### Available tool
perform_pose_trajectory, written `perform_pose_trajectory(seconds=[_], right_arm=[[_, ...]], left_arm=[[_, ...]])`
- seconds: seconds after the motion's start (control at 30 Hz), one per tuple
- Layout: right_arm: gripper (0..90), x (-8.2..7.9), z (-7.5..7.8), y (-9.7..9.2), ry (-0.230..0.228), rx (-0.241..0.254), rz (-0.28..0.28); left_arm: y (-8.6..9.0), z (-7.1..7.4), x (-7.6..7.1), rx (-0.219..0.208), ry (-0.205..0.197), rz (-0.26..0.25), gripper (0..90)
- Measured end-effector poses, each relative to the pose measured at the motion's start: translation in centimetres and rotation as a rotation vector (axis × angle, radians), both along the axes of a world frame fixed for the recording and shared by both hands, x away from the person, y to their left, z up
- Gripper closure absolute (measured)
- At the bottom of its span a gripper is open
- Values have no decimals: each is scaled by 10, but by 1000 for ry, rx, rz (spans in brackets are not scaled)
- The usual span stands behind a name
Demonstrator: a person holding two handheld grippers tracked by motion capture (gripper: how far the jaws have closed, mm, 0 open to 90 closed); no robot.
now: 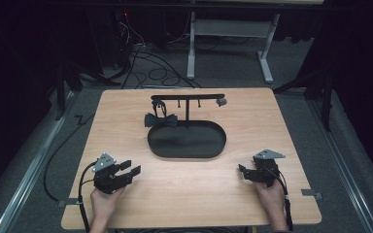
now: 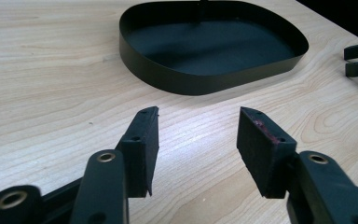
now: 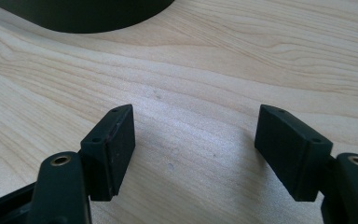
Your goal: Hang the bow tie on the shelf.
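At the lower left of the high view, the left hand-held gripper (image 1: 132,167) rests low over the wooden counter (image 1: 126,104), held by a hand (image 1: 103,203) that comes in from the bottom edge. Its jaws stand spread with nothing between them; in the left gripper view only bare wood grain lies in the gap between the left hand-held gripper (image 2: 198,142) pads. At the lower right of the high view, the right hand-held gripper (image 1: 241,171) sits just as low, its jaws also spread and empty, and the right gripper view shows plain counter between the right hand-held gripper (image 3: 196,140) pads. The two are well apart, each near its own side of the counter.

Beyond them, in the middle of the frame, lies a black oval tray (image 1: 155,145), its floor bare. In the left gripper view the tray (image 2: 168,77) takes the upper middle, and the other gripper's jaw tips show at the right edge. A thin black stand (image 1: 188,97) rises at the tray's far rim, with a crossbar on top. A dark bow tie (image 1: 161,120) hangs at the left of that bar, just beyond the tray's far left rim; it seems to hang by a strap, though the view is too small to be sure. A small grey item (image 1: 221,102) sits at the bar's right end.
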State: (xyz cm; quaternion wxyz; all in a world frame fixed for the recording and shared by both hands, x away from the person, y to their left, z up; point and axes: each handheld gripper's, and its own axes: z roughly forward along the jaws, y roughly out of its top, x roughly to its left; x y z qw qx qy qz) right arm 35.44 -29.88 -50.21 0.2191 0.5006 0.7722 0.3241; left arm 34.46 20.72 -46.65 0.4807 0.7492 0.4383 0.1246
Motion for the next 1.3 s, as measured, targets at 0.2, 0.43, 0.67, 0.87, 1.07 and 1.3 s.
perform_pose_trajectory(seconds=[0.2, 0.43, 0.67, 0.87, 1.07, 1.3], right_arm=[[301, 0, 0, 0, 0, 0, 0], [301, 0, 0, 0, 0, 0, 0], [301, 0, 0, 0, 0, 0, 0], [301, 0, 0, 0, 0, 0, 0], [301, 0, 0, 0, 1, 1, -1], [301, 0, 0, 0, 0, 0, 0]], left_arm=[[-8, -5, 2, 26, 17, -7, 459], [-14, -12, 5, 28, 37, -11, 459], [-18, -18, 8, 28, 55, -3, 456], [-23, -23, 12, 28, 62, -2, 455], [-27, -26, 14, 70, 55, 16, 454], [-34, -30, 17, 107, 50, 21, 453]])
